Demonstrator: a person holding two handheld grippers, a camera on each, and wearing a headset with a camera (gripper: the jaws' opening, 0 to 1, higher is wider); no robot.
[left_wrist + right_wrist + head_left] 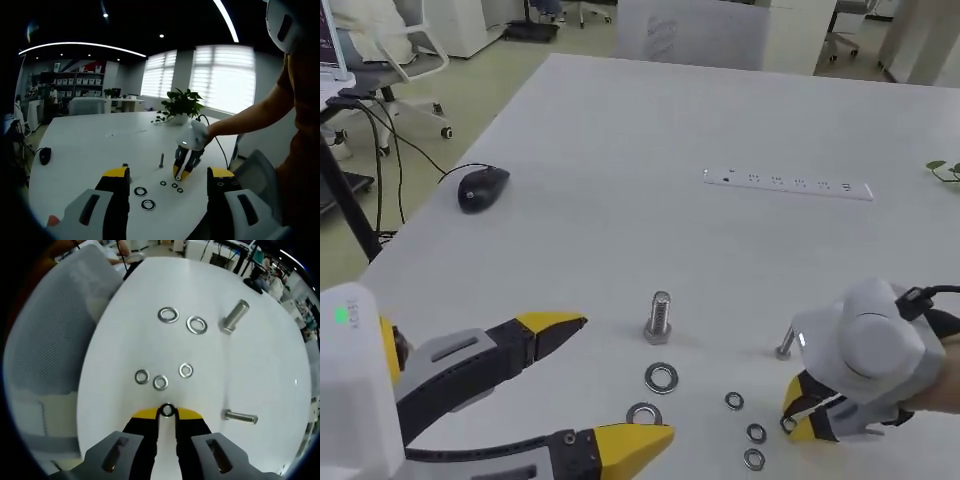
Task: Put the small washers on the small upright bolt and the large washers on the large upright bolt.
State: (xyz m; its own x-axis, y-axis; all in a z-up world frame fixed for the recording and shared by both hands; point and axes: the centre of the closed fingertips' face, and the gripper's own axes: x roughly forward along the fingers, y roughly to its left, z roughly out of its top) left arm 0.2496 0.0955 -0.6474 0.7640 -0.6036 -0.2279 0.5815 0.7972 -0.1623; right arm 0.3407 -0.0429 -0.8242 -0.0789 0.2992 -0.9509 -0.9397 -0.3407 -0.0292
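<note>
Low over the tabletop [620, 150], the right tongs [167, 415] pinch a small washer [167, 405], the left tongs [613, 380] gape wide, and next the washer likely needs centring over the small bolt [785, 343].

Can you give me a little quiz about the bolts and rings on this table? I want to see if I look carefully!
1. True or false: both large washers lie flat on the table, and none is on the large bolt yet.
2. How many small washers lie loose on the table? A) one B) three C) five
3. Fill in the gap: the right tongs are shut on a small ____.

Key
1. True
2. B
3. washer
</note>
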